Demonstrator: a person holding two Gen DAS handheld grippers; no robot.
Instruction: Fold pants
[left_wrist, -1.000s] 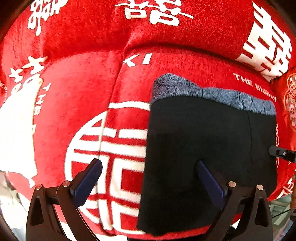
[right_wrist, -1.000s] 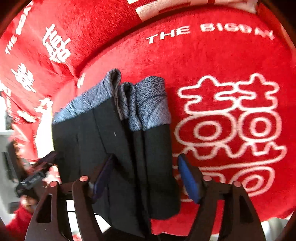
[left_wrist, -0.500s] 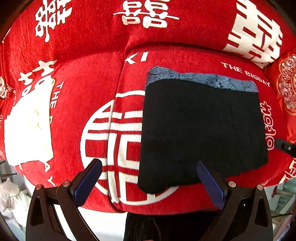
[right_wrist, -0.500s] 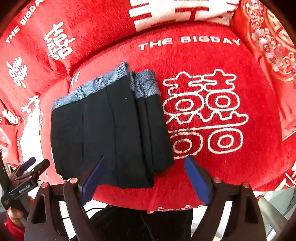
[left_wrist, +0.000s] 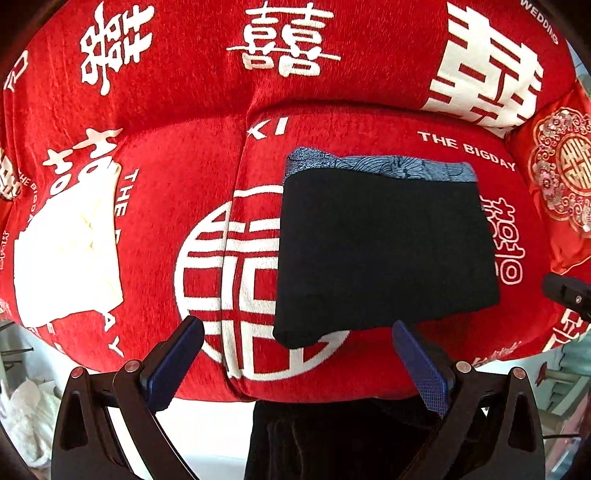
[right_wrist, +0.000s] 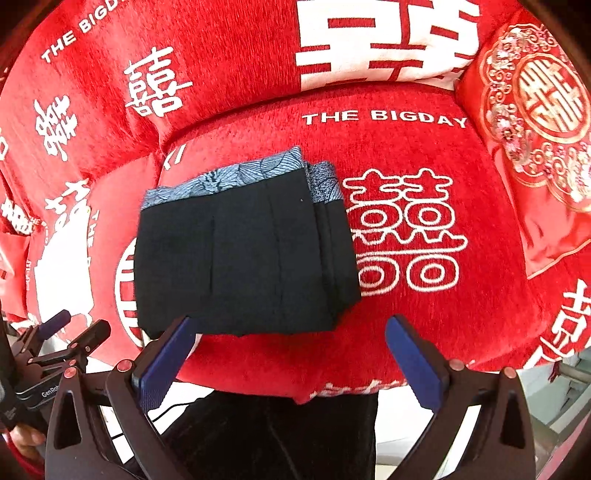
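The black pants (left_wrist: 380, 251) lie folded into a flat rectangle on the red sofa seat (left_wrist: 177, 177), their grey-blue patterned waistband at the far edge. From the right wrist view the folded pants (right_wrist: 240, 258) show stacked layers along their right side. My left gripper (left_wrist: 295, 350) hangs open above the seat's front edge, nothing between its blue pads. Just as high, my right gripper (right_wrist: 291, 350) has its jaws still opening wide, empty, clear of the cloth. The left gripper (right_wrist: 74, 332) also shows at the lower left of the right wrist view.
The sofa cover (right_wrist: 406, 221) is red with white characters. A folded white cloth (left_wrist: 70, 251) lies on the left seat cushion. A red embroidered cushion (right_wrist: 535, 122) leans at the right end. A person's dark-clothed legs (right_wrist: 277, 435) stand before the sofa.
Both grippers have risen and drawn back from the folded pants, which now look smaller and lie whole in view. The right gripper's jaws have spread wider.
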